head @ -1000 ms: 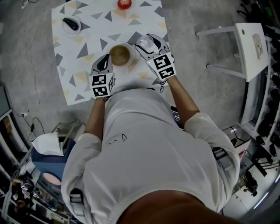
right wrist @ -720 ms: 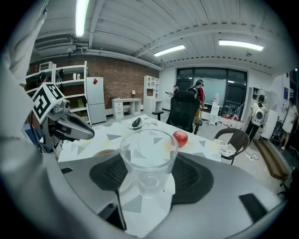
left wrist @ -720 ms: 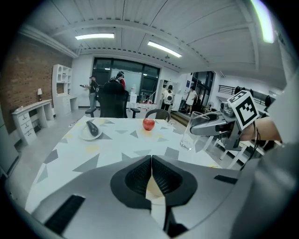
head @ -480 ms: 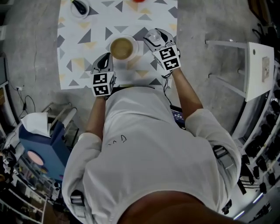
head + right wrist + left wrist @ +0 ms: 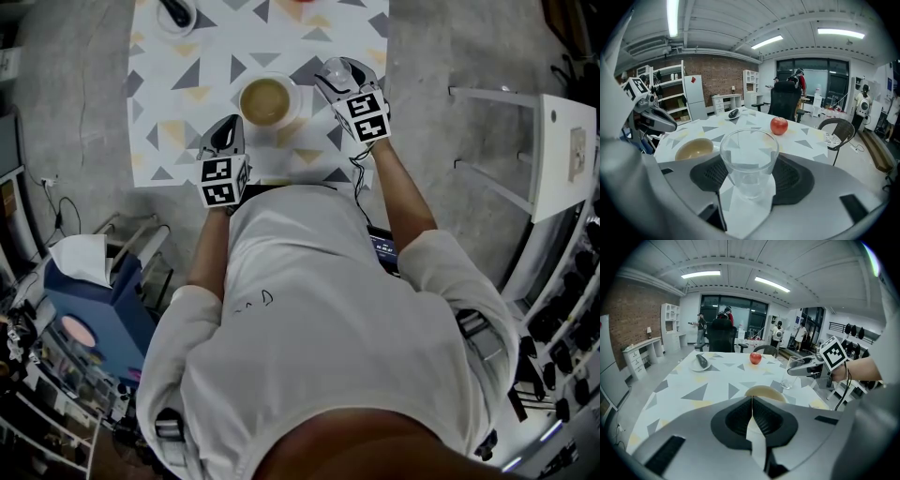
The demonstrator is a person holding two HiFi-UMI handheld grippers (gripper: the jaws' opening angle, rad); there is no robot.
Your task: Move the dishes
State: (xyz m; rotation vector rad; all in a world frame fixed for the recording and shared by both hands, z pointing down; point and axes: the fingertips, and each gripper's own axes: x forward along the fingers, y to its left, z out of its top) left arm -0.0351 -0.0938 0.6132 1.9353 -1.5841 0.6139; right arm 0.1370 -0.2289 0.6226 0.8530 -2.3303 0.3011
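A clear drinking glass [image 5: 749, 161] stands upright between the pads of my right gripper [image 5: 750, 177], which is shut on it just above the patterned tablecloth [image 5: 178, 103]. In the head view that gripper [image 5: 337, 77] and the glass [image 5: 333, 70] are right of a tan bowl [image 5: 265, 100] on a white plate. My left gripper [image 5: 232, 128] sits at the bowl's near left with its jaws shut [image 5: 751, 401] and nothing visible between them. The bowl [image 5: 766, 392] lies just beyond its tips.
A red apple [image 5: 778, 125] and a small dish with a dark object [image 5: 700, 363] lie at the table's far side. The near table edge [image 5: 281, 183] is against the person's body. A wicker chair [image 5: 836, 129] and a white stand [image 5: 553, 141] are on the right.
My right gripper has sunk toward the table with the glass, ending a little further right of the bowl. The left gripper has drawn back slightly from the bowl. The head camera has shifted.
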